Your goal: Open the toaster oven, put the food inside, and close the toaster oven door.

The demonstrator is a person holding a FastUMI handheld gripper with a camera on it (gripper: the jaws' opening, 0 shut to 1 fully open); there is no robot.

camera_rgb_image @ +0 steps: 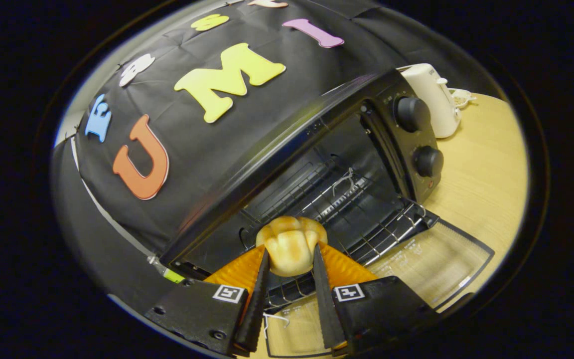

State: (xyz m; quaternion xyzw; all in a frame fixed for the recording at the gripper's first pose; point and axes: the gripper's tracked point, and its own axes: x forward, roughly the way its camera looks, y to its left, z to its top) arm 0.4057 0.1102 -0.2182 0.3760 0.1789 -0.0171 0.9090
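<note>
A small golden bread roll [291,245] sits between my two fingers, and my gripper [290,259] is shut on it. The black toaster oven [317,144] stands just beyond, tilted in this view. Its glass door [436,259] is folded down flat toward me. The wire rack [347,199] shows inside the dark cavity, partly slid out over the door. The roll hangs above the front of the rack. Two round knobs [419,137] sit on the oven's right panel.
A white kettle [434,97] stands on the light wooden table [486,169] behind the oven's right side. The black cloth wall rises behind and to the left of the oven.
</note>
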